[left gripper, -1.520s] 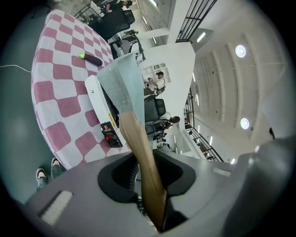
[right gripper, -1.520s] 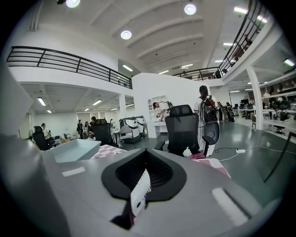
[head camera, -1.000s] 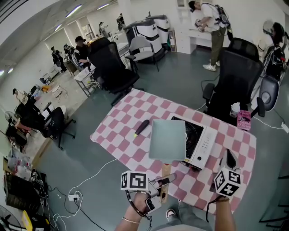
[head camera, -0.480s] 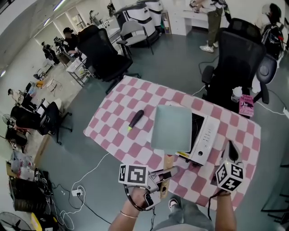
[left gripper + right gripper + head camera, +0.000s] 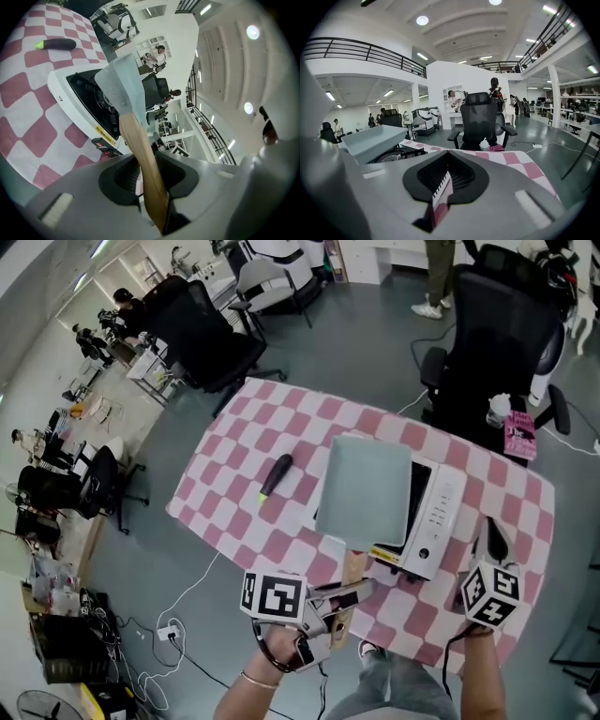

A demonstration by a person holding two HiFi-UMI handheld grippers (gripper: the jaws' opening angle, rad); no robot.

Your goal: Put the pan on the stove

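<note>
- First, locate the left gripper (image 5: 339,606) at the near edge of the surface (image 5: 234,512), low in the head view, with its jaws pinching the wooden handle (image 5: 352,570) of the pan (image 5: 366,491).
- Confirm the pinch in the left gripper view: jaws clamped on the handle (image 5: 140,150) from both sides, with the handle running forward and up to the pan (image 5: 123,86).
- Find the pan, square and pale grey-green, held out over the left part of the stove (image 5: 421,486). Note the burner side covered and the control panel (image 5: 441,521) exposed at the right.
- Check height in the right gripper view: pan (image 5: 370,140) tilted, just above the black burner grate. Contact with the grate not determinable.
- Note the stove, white and rectangular, resting flat near the middle of the pink-and-white checked surface.
- Locate the right gripper (image 5: 491,532) to the right of the stove, near the right edge of the surface, apart from both stove and pan.
- Read its state in the right gripper view: jaws pressed together, nothing between them.
- Note a black tool (image 5: 275,475) with a yellow-green tip lying flat on the surface, left of the pan and well apart from it.
- Note a pink box (image 5: 518,437) at the far right corner of the surface, with a black office chair (image 5: 492,343) just behind it.
</note>
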